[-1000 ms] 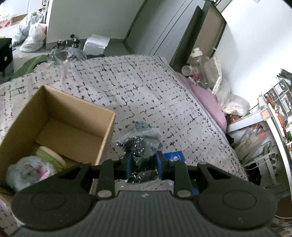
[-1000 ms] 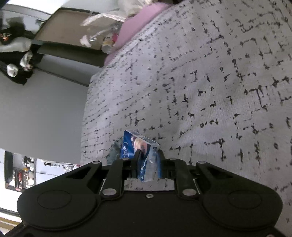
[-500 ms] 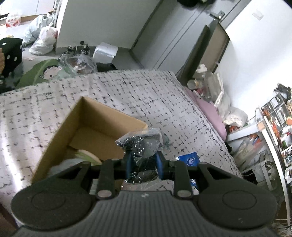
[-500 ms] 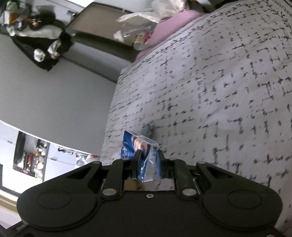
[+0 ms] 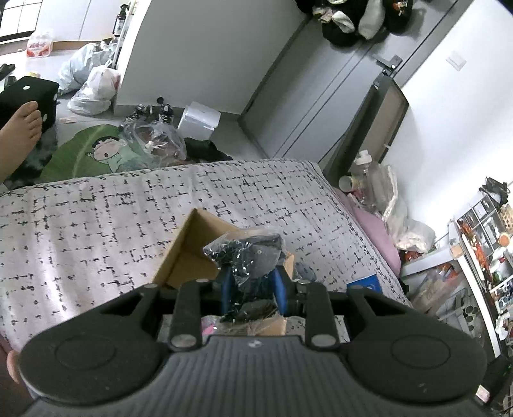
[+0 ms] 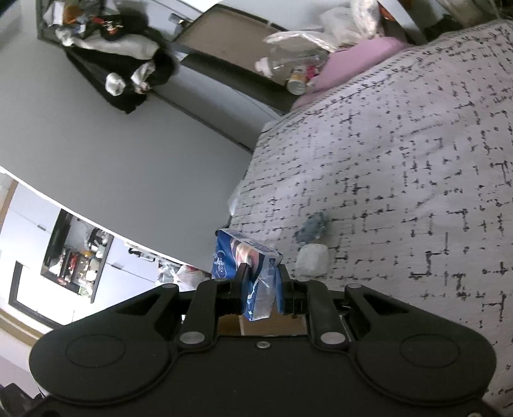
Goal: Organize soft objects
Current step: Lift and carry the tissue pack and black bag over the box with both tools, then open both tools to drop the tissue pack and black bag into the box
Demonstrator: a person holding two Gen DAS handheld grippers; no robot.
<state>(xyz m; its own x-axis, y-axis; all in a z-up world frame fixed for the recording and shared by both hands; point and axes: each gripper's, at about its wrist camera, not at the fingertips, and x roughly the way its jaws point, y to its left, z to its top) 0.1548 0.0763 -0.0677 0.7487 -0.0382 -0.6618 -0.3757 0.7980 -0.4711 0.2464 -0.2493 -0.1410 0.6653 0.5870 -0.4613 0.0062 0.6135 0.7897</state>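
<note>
While the left gripper point(image 5: 253, 282) pinches a crinkly bag of dark cloth point(image 5: 248, 253) above the open box point(image 5: 179, 250) on the bed point(image 5: 80, 224), the right gripper point(image 6: 259, 285) clamps a blue tissue pack point(image 6: 243, 256) above the bed's edge.

A crinkled clear bag of dark cloth point(image 5: 247, 256) hangs above the open cardboard box point(image 5: 179, 256).

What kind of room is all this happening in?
Most likely a lived-in bedroom. A bed with a black-flecked white cover fills the middle, a pink pillow lies at its far edge, clothes hang on the grey door, and bags and a cartoon mat clutter the floor.
</note>
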